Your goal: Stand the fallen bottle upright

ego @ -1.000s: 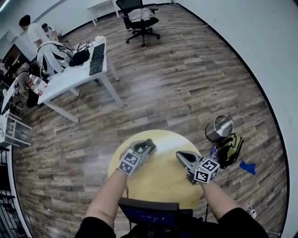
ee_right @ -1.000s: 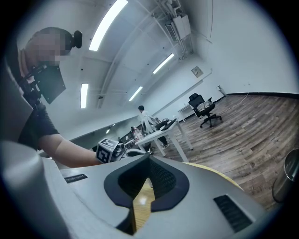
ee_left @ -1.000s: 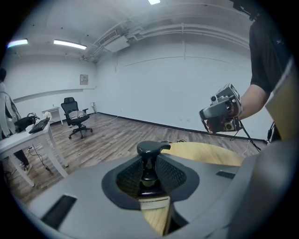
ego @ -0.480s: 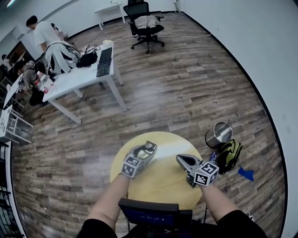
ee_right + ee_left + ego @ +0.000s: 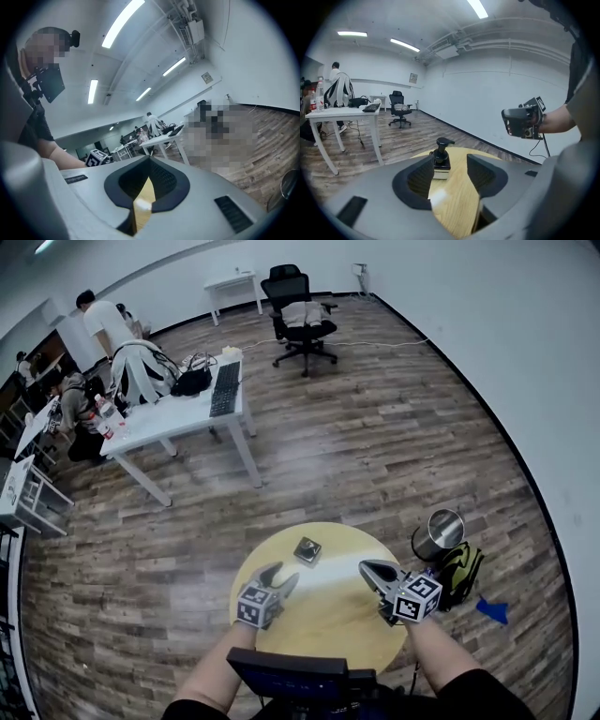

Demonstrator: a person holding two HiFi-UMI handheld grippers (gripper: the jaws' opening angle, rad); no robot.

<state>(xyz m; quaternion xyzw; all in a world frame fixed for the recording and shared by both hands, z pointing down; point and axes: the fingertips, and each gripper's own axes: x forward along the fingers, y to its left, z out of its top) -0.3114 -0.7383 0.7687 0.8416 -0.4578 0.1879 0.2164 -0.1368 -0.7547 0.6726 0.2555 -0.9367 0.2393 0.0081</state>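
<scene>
A small bottle [image 5: 307, 550] with a black pump top stands upright on the round yellow table [image 5: 328, 620]. In the left gripper view the bottle [image 5: 441, 161] stands beyond the jaws, apart from them. My left gripper [image 5: 281, 576] hangs near the table's left edge, drawn back from the bottle. Its jaws are wide apart and closing with nothing between them [image 5: 452, 174]. My right gripper [image 5: 367, 569] hovers over the table's right side, its tips together on nothing [image 5: 149, 162]. The left gripper view also shows that right gripper [image 5: 522, 122].
A steel bin [image 5: 439, 533] and a yellow-black bag [image 5: 461, 563] sit on the floor right of the table. A white desk [image 5: 178, 413] with a keyboard stands at the back left, with people beyond it. An office chair [image 5: 302, 320] is at the far back.
My left gripper has let go of the bottle and pulled back toward me, leaving it upright on the table. The right gripper has lifted a little.
</scene>
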